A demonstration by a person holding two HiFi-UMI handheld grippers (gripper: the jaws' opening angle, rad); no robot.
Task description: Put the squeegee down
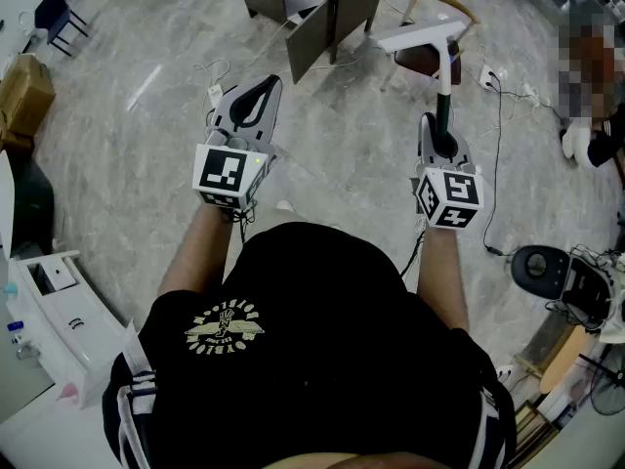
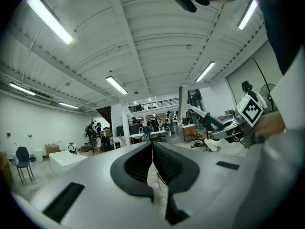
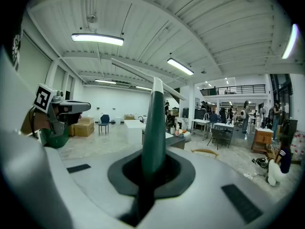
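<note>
The squeegee has a dark green handle (image 1: pixel 444 91) and a white blade (image 1: pixel 422 35). It is held out over the grey floor, blade end away from me. My right gripper (image 1: pixel 438 120) is shut on the handle; in the right gripper view the handle (image 3: pixel 154 128) rises from between the jaws (image 3: pixel 153 163) to the long blade (image 3: pixel 138 70). My left gripper (image 1: pixel 270 84) hovers to the left, apart from the squeegee. Its pads (image 2: pixel 164 163) meet with nothing between them. The left gripper view also shows the squeegee (image 2: pixel 202 112) and the right gripper (image 2: pixel 231 128) off to the right.
A dark cabinet (image 1: pixel 322 8) and a wooden chair (image 1: pixel 444 13) stand ahead on the floor. A black cable (image 1: pixel 498 154) runs from a white power strip (image 1: pixel 488 74). A white counter (image 1: pixel 49 311) is at my lower left, a cardboard box (image 1: pixel 24 86) at far left.
</note>
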